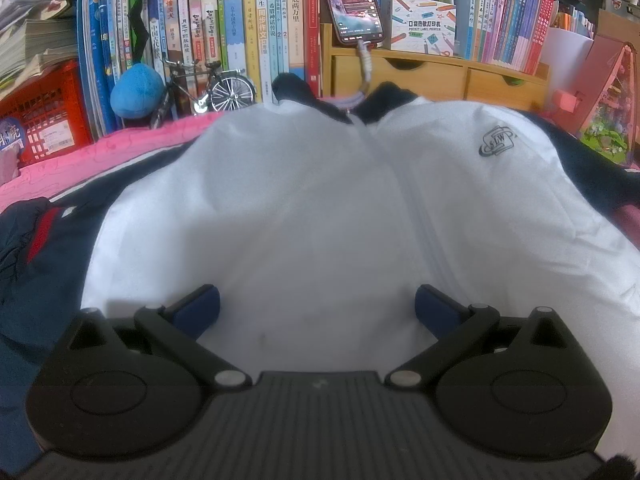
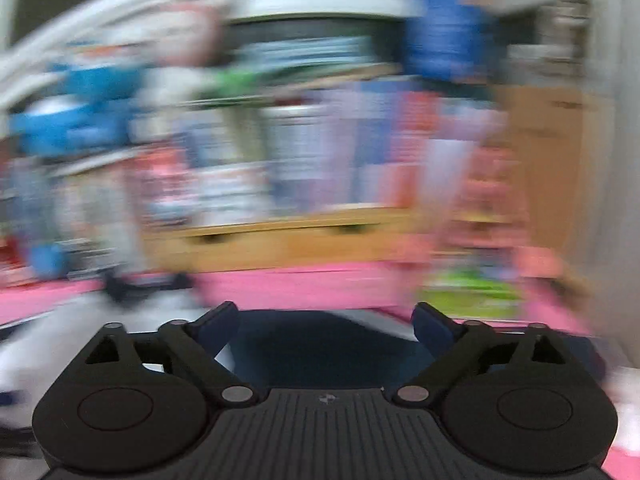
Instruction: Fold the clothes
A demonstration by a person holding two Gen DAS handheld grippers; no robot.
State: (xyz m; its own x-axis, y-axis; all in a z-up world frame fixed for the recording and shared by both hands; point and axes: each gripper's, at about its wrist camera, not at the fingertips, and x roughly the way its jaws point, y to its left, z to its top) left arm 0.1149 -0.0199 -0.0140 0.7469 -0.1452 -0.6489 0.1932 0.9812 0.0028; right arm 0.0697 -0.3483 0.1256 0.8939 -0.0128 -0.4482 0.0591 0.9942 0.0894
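Two open hand-held grippers (image 1: 317,306) (image 2: 325,330), one jacket (image 1: 320,208).

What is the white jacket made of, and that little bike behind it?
The white jacket looks like thin, smooth woven fabric, probably synthetic: soft creases, faint sheen. The little bike seems to be metal: shiny spoked wheel, thin dark frame. It could be plastic in parts.

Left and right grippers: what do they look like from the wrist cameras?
Both look identical. The left gripper and right gripper have a black ribbed body, two round black housings, black linkage arms with silver pivot pins, and dark blue finger pads. No cables, hands or sleeves show.
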